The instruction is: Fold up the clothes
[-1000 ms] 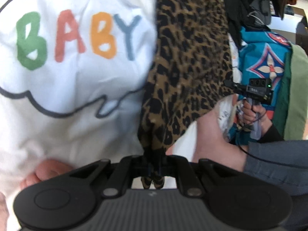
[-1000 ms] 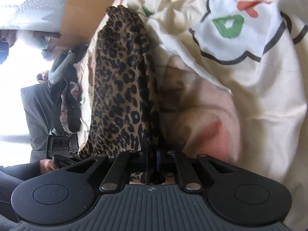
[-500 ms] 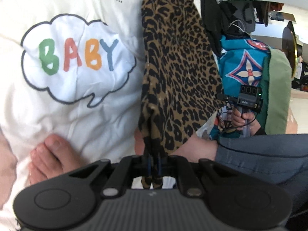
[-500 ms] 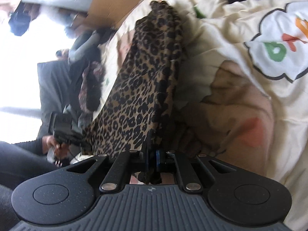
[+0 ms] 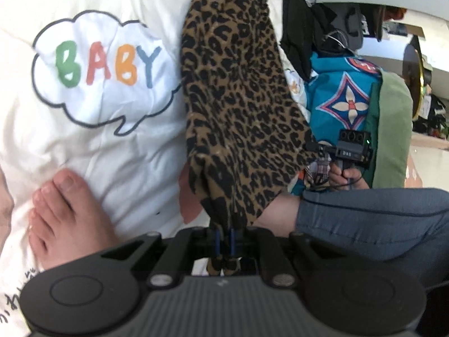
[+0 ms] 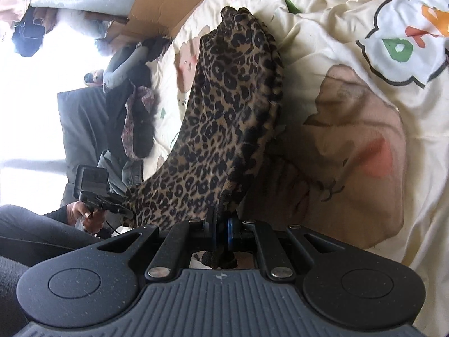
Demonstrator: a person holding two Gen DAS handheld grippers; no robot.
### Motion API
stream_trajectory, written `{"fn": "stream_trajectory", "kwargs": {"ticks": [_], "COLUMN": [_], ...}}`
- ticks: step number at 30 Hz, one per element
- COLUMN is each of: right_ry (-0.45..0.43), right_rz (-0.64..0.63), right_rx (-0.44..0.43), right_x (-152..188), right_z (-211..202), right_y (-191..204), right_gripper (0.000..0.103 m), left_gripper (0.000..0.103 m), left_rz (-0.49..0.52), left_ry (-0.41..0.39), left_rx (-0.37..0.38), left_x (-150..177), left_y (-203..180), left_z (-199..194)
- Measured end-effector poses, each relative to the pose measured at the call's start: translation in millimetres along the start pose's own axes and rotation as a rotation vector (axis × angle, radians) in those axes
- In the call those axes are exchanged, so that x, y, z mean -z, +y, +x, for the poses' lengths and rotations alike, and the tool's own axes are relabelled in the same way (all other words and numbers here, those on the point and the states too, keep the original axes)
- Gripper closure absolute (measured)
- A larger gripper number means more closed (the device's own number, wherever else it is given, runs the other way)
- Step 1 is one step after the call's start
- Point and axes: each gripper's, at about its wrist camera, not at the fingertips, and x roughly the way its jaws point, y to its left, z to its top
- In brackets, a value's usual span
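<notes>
While both pairs of fingers are clamped shut on cloth, the left gripper (image 5: 224, 245) and the right gripper (image 6: 221, 234) each pinch one corner of a single leopard-print garment (image 5: 238, 106), which hangs stretched between them above a cream bedspread (image 5: 92, 146). One speech bubble (image 5: 98, 67) printed on the bedspread reads BABY in four coloured letters. Only the left wrist view shows one bare foot (image 5: 61, 216), a leg in grey-blue jeans (image 5: 373, 221), a turquoise patterned cloth (image 5: 345, 95) and the other gripper's camera block with its hand. Only the right wrist view shows one cardboard box (image 6: 171, 0), a brown bear print (image 6: 356, 154) and a dark clothes heap (image 6: 134, 104).
</notes>
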Motion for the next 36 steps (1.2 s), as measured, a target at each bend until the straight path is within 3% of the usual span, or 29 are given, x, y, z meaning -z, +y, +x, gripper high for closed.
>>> {"fn": "stream_trajectory", "kwargs": {"ticks": [10, 24, 36], "right_ry": [-0.114, -0.272, -0.304], "right_rz": [0.011, 0.014, -0.004], "right_rx": [-0.003, 0.04, 0.125], "right_x": [-19, -44, -78], "right_z": [-4, -2, 15], "right_y": [3, 18, 17], "right_gripper": [0.098, 0.098, 0.098], "left_gripper": [0.096, 0.097, 0.097], "left_rz": [-0.008, 0.068, 0.058], "left_ry": [-0.118, -0.332, -0.376], "left_rx": [0.041, 0.014, -0.061], "left_x": [-26, -72, -113], "left_y": [3, 3, 15], "left_z": [-28, -64, -57]}}
